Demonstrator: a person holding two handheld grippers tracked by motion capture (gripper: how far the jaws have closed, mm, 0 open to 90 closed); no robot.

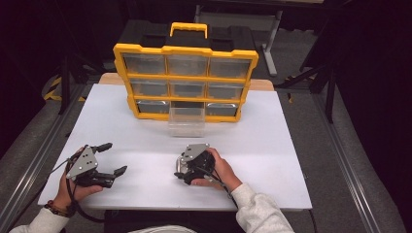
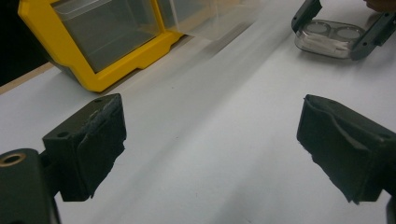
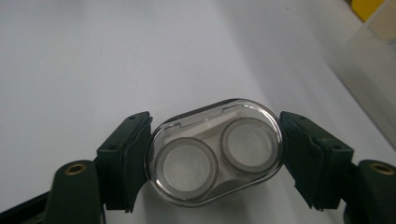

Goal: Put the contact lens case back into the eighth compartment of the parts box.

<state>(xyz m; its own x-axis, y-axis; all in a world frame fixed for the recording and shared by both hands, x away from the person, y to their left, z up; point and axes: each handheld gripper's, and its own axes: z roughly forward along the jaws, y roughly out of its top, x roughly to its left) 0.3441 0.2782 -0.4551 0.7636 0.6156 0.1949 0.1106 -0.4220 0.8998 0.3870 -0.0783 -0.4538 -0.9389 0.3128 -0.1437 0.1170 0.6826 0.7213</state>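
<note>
Right gripper view: lens case between tongs.

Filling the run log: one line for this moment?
left hand-held gripper open, empty | right hand-held gripper shut on lens case | drawer out

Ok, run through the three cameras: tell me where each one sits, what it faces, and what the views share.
High view: above the person's side, looking forward and down on the white table and the yellow drawer cabinet; both forearms, the left gripper and the right gripper show.
Left gripper view: rides the left gripper, looking between its wide-apart jaws toward the cabinet and the right gripper.
Right gripper view: rides the right gripper, looking down at the clear lens case between its jaws.
Shared: both gripper views show the case.
</note>
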